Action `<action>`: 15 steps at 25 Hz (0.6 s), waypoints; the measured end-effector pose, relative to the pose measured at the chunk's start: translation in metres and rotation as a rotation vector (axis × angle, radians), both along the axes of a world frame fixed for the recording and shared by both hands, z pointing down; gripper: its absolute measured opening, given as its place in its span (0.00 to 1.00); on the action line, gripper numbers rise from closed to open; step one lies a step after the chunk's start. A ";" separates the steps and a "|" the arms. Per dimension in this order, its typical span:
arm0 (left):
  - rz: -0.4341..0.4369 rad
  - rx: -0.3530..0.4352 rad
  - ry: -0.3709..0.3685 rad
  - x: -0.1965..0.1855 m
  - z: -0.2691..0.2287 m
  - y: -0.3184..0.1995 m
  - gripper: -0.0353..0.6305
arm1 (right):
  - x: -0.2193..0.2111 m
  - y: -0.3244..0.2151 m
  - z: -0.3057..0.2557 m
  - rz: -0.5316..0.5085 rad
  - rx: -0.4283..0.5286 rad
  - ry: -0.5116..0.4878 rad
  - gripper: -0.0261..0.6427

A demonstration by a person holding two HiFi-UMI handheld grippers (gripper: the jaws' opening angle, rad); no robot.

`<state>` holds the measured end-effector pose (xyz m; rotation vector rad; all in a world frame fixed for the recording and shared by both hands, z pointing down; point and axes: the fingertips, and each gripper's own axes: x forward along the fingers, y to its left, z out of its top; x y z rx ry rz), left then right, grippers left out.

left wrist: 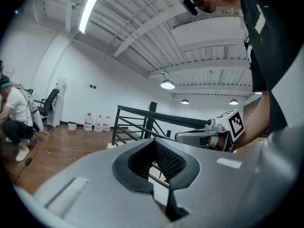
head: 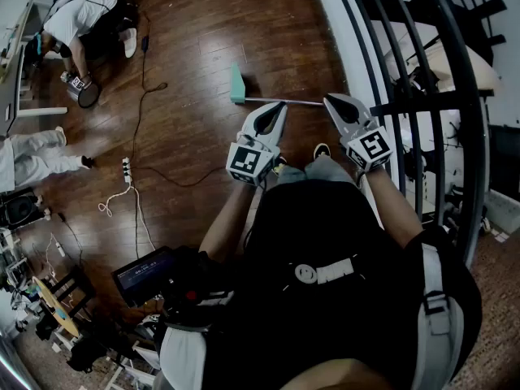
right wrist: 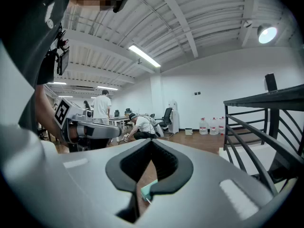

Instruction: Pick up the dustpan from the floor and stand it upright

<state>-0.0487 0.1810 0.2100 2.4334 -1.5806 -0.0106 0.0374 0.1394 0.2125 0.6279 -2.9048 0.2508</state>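
The dustpan lies flat on the wooden floor, its teal pan ahead of me and its thin metal handle running right toward the railing. My left gripper hovers just short of the handle, jaws shut and empty. My right gripper hangs over the handle's right end, jaws together, nothing in them. In the right gripper view a bit of the teal pan shows through the gap behind the closed jaws. The left gripper view looks past its shut jaws at the railing and my right gripper.
A black metal railing on a white base runs along the right. A black cable and a white power strip lie on the floor to the left. One person crouches at far upper left; another's legs show at the left edge.
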 end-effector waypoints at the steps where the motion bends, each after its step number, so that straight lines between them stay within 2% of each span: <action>1: 0.009 -0.012 -0.007 0.002 0.005 -0.005 0.08 | 0.006 -0.005 0.004 0.015 0.000 0.007 0.04; 8: 0.057 -0.094 -0.065 0.022 0.046 -0.048 0.08 | 0.048 -0.050 0.037 0.072 -0.047 0.017 0.04; 13: 0.140 -0.169 -0.116 0.044 0.063 -0.096 0.08 | 0.065 -0.099 0.050 0.076 -0.104 0.007 0.04; 15: 0.197 -0.217 -0.174 0.055 0.078 -0.108 0.08 | 0.069 -0.114 0.054 0.060 -0.124 0.010 0.04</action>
